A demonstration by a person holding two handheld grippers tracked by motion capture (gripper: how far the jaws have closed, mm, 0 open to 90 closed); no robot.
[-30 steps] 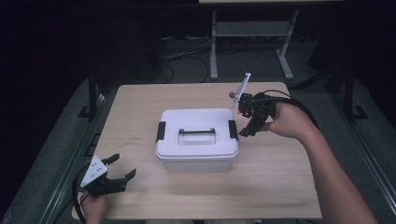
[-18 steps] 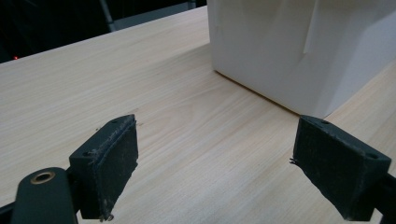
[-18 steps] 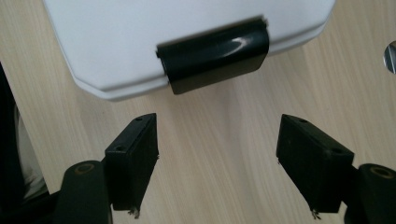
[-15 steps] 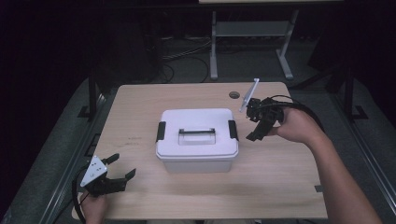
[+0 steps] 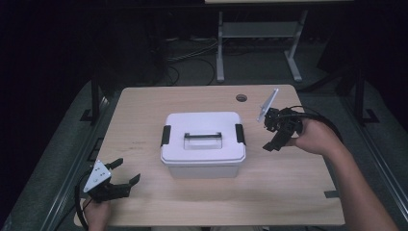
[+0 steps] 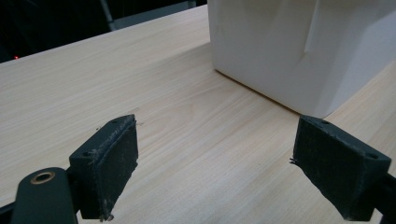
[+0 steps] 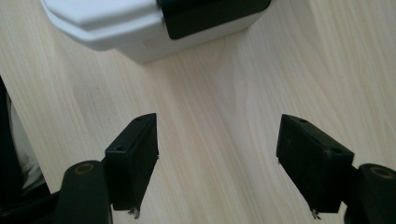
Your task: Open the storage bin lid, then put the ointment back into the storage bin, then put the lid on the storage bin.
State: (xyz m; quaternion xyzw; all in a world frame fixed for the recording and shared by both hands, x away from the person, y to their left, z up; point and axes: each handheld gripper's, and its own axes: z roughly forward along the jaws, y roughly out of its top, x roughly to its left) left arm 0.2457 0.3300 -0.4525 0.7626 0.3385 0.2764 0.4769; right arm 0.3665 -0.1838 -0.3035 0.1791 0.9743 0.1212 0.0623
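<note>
A white lidded box stands mid-table, with a handle on its lid and a black latch at each end. My right gripper hovers open just right of the box, beside the right latch and apart from it. In the right gripper view that gripper holds nothing, and the box and its latch lie beyond it. My left gripper rests open at the front left corner. In the left gripper view that gripper is empty, with the box's corner ahead.
The wooden table has a round cable hole at the back right. A metal stand and cables on the floor lie beyond the far edge. Dark tape marks the right edge.
My right gripper has drifted right and toward the near side, away from the box's right latch. The left gripper and the box have stayed put.
</note>
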